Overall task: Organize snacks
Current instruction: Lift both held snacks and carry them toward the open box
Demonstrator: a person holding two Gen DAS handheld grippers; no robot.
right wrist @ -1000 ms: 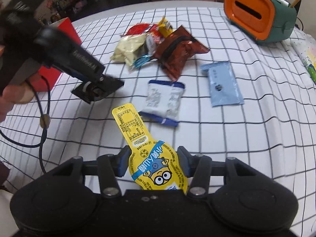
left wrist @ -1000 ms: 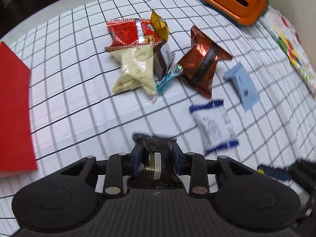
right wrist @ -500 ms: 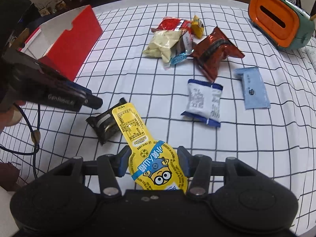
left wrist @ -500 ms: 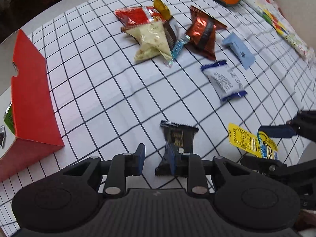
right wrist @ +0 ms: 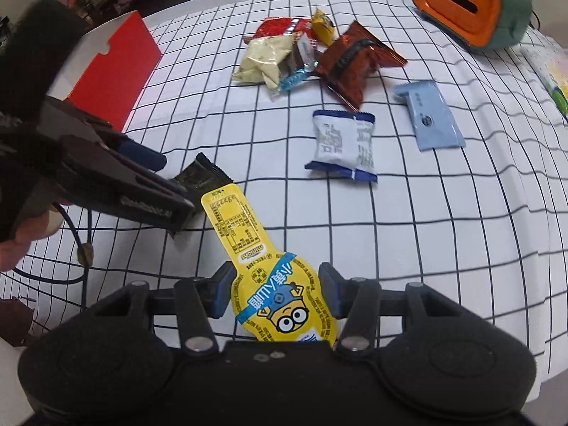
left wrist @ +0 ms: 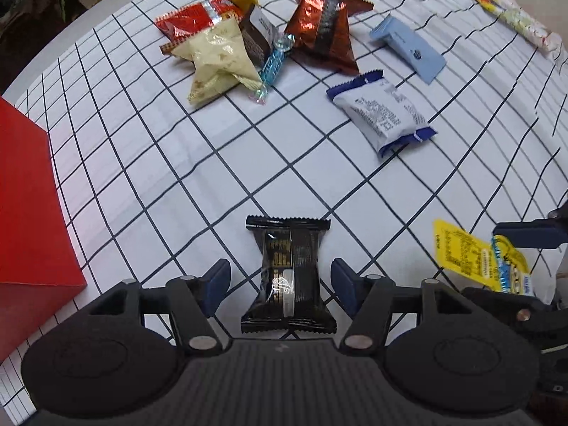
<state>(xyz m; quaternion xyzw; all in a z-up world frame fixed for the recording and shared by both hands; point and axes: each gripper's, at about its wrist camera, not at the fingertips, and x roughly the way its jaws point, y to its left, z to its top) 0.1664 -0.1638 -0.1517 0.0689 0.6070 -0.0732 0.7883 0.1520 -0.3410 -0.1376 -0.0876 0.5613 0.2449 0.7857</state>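
A black snack packet [left wrist: 289,273] lies flat on the checked tablecloth [left wrist: 220,163] between the fingers of my left gripper [left wrist: 280,285]. Its jaws are opening, and a gap shows between each blue pad and the wrapper. In the right wrist view the same packet [right wrist: 202,175] pokes out from under the left gripper [right wrist: 142,191]. My right gripper [right wrist: 277,293] is shut on a yellow cartoon pouch [right wrist: 273,284], held above the cloth. The left wrist view shows the pouch [left wrist: 475,259] at the lower right.
A heap of snack packets [left wrist: 227,49] lies further back, with a copper-brown packet [left wrist: 323,28], a light blue packet [left wrist: 408,46] and a white-and-blue packet [left wrist: 380,112] near it. A red box [right wrist: 113,71] stands at the left. An orange-and-green container [right wrist: 468,3] sits at the back right.
My left gripper has let go of the black packet, which now lies on the cloth between wider jaws. The right gripper still holds the yellow pouch and has shifted slightly.
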